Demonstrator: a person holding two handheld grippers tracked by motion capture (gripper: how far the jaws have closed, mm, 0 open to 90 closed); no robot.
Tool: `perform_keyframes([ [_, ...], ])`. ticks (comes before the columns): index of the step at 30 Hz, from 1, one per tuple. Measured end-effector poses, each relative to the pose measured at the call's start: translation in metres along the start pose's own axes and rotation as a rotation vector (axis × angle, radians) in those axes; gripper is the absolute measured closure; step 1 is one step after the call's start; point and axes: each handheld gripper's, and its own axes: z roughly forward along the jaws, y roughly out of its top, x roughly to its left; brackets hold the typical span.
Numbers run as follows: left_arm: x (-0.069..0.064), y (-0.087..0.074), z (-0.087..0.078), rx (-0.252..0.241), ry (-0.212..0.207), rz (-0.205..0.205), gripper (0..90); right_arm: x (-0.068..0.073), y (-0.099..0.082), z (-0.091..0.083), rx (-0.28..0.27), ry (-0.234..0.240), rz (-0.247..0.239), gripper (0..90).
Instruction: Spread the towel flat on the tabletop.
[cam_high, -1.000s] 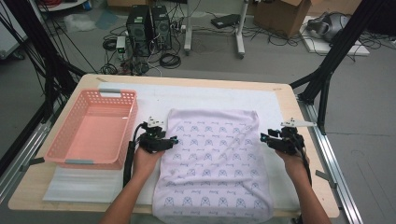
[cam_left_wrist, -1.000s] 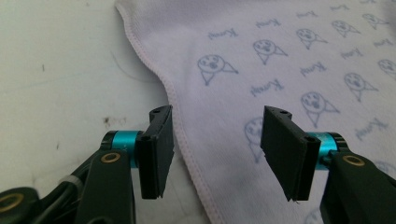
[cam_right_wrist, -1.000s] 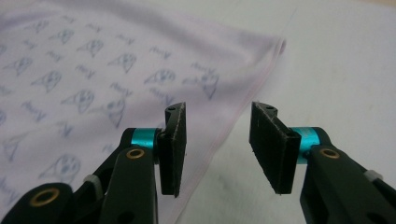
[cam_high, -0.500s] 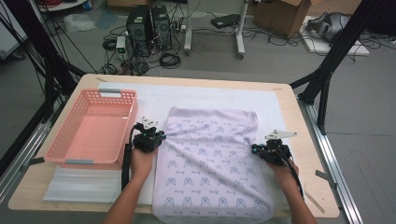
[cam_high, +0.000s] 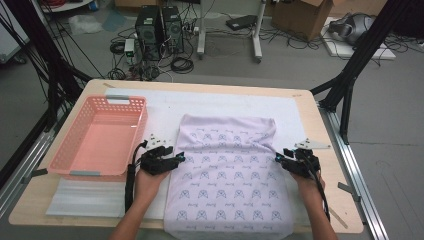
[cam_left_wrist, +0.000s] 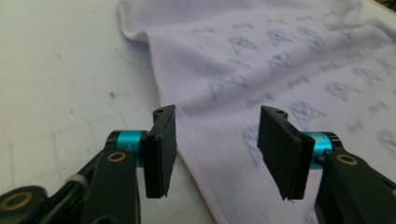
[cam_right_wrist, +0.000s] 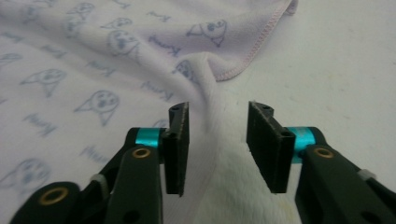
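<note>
A lavender cloth (cam_high: 227, 170) printed with small dog faces lies flat on the white mat. My left gripper (cam_high: 179, 159) sits at its left edge and my right gripper (cam_high: 276, 157) at its right edge. In the left gripper view the left gripper (cam_left_wrist: 212, 140) is open; its jaws have just been opening, and the cloth's hemmed edge (cam_left_wrist: 196, 163) lies loose on the mat between them. In the right gripper view the right gripper (cam_right_wrist: 217, 135) has also just been opening. A raised fold of the cloth (cam_right_wrist: 210, 107) stands between its pads, which do not press on it.
An empty pink basket (cam_high: 125, 98) stands left of the cloth, close to my left hand. The white mat (cam_high: 165, 107) covers most of the wooden table (cam_high: 305, 102). A black frame leg stands off the table's right side, with computers and cables on the floor behind.
Both hands have shifted a little toward the near side along the cloth's side edges. The cloth's right side now shows a raised fold near the right gripper.
</note>
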Motion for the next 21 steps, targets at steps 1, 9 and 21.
perform_keyframes([
  [1, -0.002, -0.003, -0.004, 0.002, -0.005, 0.002, 46.7, 0.001, -0.002, -0.006, -0.007, 0.016, -0.003, 57.6],
  [9, -0.015, -0.033, -0.04, 0.029, -0.059, 0.0, 48.2, 0.027, -0.039, -0.053, 0.015, 0.075, -0.048, 55.5],
  [21, -0.038, -0.06, -0.062, 0.079, -0.114, 0.019, 47.9, 0.054, -0.075, -0.073, 0.057, 0.083, -0.063, 52.9],
])
